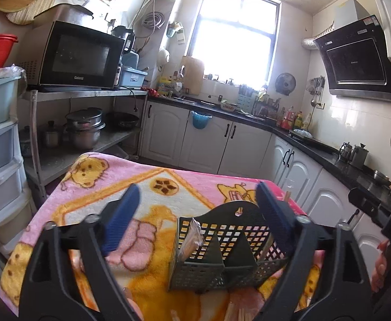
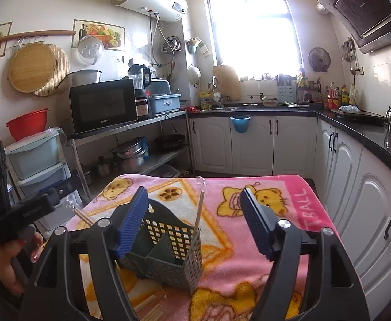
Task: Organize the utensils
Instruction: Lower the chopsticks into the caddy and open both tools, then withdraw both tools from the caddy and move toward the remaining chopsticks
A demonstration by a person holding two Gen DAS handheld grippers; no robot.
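1. The grey utensil caddy (image 1: pixel 223 248) stands upright on the pink bear-print blanket (image 1: pixel 152 179), near its front edge. It has at least three compartments, split by solid dividers.
2. My left gripper (image 1: pixel 198 219) hangs just above and behind the caddy, jaws spread wide, nothing between the blue pads (image 1: pixel 120 222). The right-hand pad overlaps the caddy's right wall in this view; I cannot tell if it touches.
3. My right gripper (image 2: pixel 194 223) is also wide open and empty. Its left pad sits in front of the caddy's back panel; contact unclear.
4. Done so far, as I judge it: a clear-wrapped bundle of chopsticks (image 1: pixel 192 238) stands in the caddy's left compartment, and a single wrapped stick (image 2: pixel 198 206) stands in the right corner compartment.
5. Left to do: loose pale chopsticks (image 2: pixel 148 307) lie on the blanket in front of the caddy, and a pair (image 2: pixel 83 216) shows off the left side near the other rig. I put the task at partway through, not near the end.
6. Writing: microwave (image 2: pixel 103 104) reads "Galanz" on its lower door. Blanket border reads "TBALL" (image 2: pixel 309 208), likely cut off. Range hood (image 1: pixel 356 53) carries a small logo, too small to read.
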